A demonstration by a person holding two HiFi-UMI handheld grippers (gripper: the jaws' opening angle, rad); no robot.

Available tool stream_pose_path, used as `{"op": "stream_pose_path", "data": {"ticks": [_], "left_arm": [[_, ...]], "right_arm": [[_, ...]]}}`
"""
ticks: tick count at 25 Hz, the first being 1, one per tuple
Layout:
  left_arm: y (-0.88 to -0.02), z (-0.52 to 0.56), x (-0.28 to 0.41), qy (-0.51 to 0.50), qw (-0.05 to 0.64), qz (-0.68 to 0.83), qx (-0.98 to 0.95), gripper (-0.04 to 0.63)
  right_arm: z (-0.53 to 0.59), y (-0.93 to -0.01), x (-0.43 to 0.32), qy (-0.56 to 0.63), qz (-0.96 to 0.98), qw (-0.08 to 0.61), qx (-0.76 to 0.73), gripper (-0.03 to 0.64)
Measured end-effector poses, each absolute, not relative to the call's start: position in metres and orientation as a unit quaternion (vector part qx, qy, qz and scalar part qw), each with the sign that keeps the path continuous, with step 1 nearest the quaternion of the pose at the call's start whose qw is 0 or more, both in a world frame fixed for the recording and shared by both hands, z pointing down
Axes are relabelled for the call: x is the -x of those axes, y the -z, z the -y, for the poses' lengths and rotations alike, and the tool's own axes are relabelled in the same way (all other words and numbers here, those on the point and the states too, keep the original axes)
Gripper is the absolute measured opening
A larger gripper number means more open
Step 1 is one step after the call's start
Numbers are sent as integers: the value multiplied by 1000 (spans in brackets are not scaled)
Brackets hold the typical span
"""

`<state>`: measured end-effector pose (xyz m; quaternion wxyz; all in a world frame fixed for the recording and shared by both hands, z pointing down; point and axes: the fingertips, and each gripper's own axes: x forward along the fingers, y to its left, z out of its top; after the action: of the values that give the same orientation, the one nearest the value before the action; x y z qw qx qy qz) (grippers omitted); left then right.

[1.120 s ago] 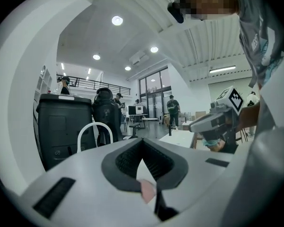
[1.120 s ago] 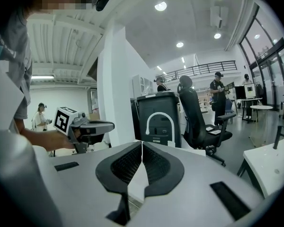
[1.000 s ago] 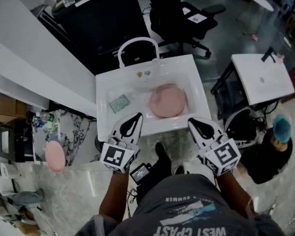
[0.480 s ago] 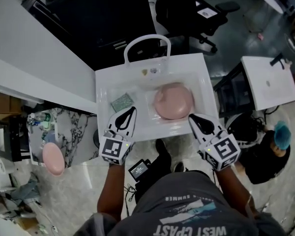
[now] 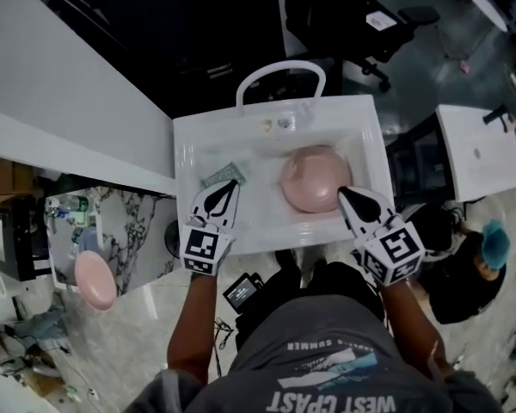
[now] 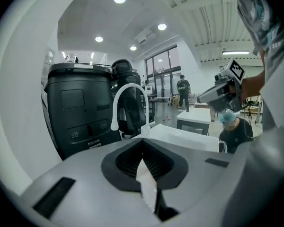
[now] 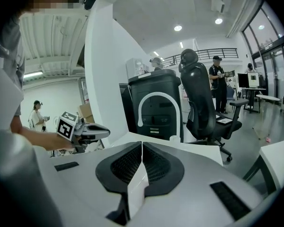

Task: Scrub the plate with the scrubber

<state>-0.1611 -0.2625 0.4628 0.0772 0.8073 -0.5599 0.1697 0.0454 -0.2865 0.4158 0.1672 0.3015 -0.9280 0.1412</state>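
I see both pairs of jaws clenched tight, ribbed black pads pressed together. My left gripper hovers over the glossy white rectangular sink, its tip just beside the flat, greenish rectangular scrubber lying in the basin's left part. My right gripper points at the edge of the round, smooth pink plate, which lies in the basin's right half, near the arched white tap

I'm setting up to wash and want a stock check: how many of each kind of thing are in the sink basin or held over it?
Pink plate: 1
Green scrubber: 1
Grippers: 2, the left gripper and the right gripper, both with jaws shut and empty
Total: 4
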Motion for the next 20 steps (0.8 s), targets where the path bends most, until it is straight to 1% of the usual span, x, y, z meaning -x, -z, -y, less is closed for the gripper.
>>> {"op": "stream_pose_path", "data": {"ticks": [15, 16, 18, 20], "left_arm": [[-565, 284, 183, -285, 125, 540, -782, 5], [-572, 286, 185, -294, 128, 537, -780, 14], [-588, 289, 188, -315, 134, 531, -775, 66], [-604, 288, 192, -335, 139, 526, -770, 74]], "right_arm": [[332, -467, -40, -172, 922, 192, -288, 31], [334, -470, -40, -175, 922, 194, -286, 31], [338, -478, -40, -180, 921, 200, -282, 31], [339, -486, -40, -184, 920, 205, -278, 31]]}}
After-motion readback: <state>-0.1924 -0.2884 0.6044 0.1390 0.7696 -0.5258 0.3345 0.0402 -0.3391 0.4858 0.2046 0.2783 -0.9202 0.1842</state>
